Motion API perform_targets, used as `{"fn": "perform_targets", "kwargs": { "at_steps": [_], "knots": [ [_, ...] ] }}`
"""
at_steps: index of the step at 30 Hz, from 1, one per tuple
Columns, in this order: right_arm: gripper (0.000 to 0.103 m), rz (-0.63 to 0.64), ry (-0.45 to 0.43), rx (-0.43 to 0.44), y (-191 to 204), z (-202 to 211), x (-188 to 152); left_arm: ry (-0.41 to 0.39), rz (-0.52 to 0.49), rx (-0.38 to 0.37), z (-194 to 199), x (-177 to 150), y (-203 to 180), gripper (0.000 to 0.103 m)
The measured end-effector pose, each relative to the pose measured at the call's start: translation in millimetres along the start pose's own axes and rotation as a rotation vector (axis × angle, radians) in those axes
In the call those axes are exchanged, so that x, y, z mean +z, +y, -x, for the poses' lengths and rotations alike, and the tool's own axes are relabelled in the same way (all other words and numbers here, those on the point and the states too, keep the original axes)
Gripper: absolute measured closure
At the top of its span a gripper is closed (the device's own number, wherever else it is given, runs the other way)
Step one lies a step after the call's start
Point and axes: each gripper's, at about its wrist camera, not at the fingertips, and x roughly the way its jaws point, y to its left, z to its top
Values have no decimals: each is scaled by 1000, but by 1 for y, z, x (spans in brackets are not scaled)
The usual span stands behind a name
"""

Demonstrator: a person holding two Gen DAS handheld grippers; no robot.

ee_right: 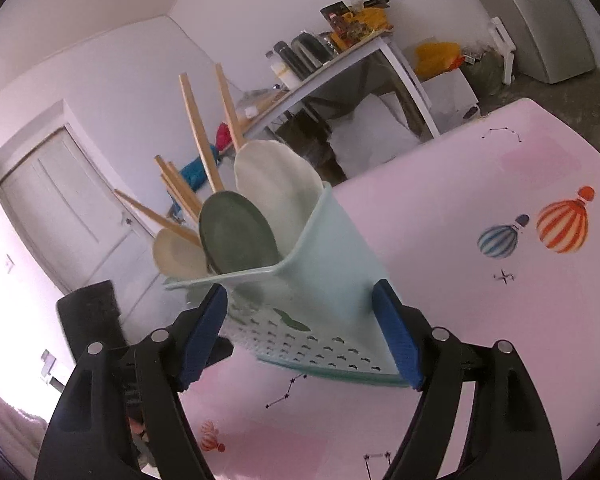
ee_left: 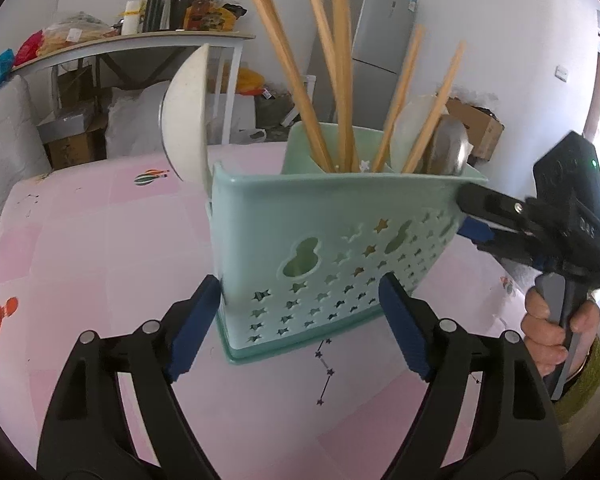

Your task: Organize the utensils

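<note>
1. A mint-green utensil holder point(ee_left: 340, 216) with star and gourd cut-outs stands on the pink bench point(ee_left: 100, 240), which is printed with hot-air balloons and constellation lines.
2. Inside the holder: several wooden chopsticks point(ee_left: 342, 60) stand upright and splayed, rising well above its rim.
3. Also inside the holder, in the right wrist view: a dark green spoon point(ee_right: 236, 232), a larger cream spoon point(ee_right: 276, 184) behind it, and a smaller cream spoon point(ee_right: 178, 254) at the far side.
4. A metal spoon bowl point(ee_left: 448, 148) shows at the holder's right end in the left wrist view; a white spoon bowl point(ee_left: 186, 112) stands at its left end.
5. Left tool point(ee_left: 300, 320): jaws apart, low at the holder's near lower corner. The left pad sits just beside the corner edge; the right pad lies in front of the perforated wall. Whether either pad touches cannot be told; nothing is clamped.
6. Right tool point(ee_right: 300, 332): jaws apart, straddling the holder's end corner with a pad on each side of it, not pressing that can be seen.
7. From the left wrist view, the right tool reaches in at the holder's upper right rim, with a hand point(ee_left: 556, 328) in a green-yellow sleeve on its grip.
8. Behind the holder, beyond the bench: a white side table point(ee_left: 140, 46) loaded with bottles and bags, and a grey fridge point(ee_left: 380, 40).
</note>
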Motion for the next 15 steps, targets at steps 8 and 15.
{"fn": "perform_targets", "kwargs": {
  "at_steps": [8,15],
  "knots": [
    [29,32,28,17,10,-9,1,-11,41,24,13,-7,11,27],
    [29,77,-8,-102,30,23,-6,7,47,62,32,-15,-1,25]
  ]
}}
